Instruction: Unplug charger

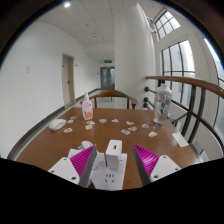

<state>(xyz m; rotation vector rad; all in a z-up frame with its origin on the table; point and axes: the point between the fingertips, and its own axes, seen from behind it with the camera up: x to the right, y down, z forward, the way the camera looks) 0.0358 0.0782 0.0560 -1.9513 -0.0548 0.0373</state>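
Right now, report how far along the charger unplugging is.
Done: the gripper has reached the white charger, which stands between its open fingers. In hand: closing on it; a gap shows at each pad, so there is no grip yet. Left: clamp and pull it free. Its socket is hidden, so I cannot tell whether it is plugged in.

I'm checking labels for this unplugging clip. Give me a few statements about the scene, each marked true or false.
1. A white charger stands between the fingers. True.
2. The gripper is far above the table. False: it sits low, at table level.
3. A pink bottle stands beyond the fingers. True.
4. The table is bare apart from the charger. False: small items lie scattered across it.
5. A railing runs along the right side. True.
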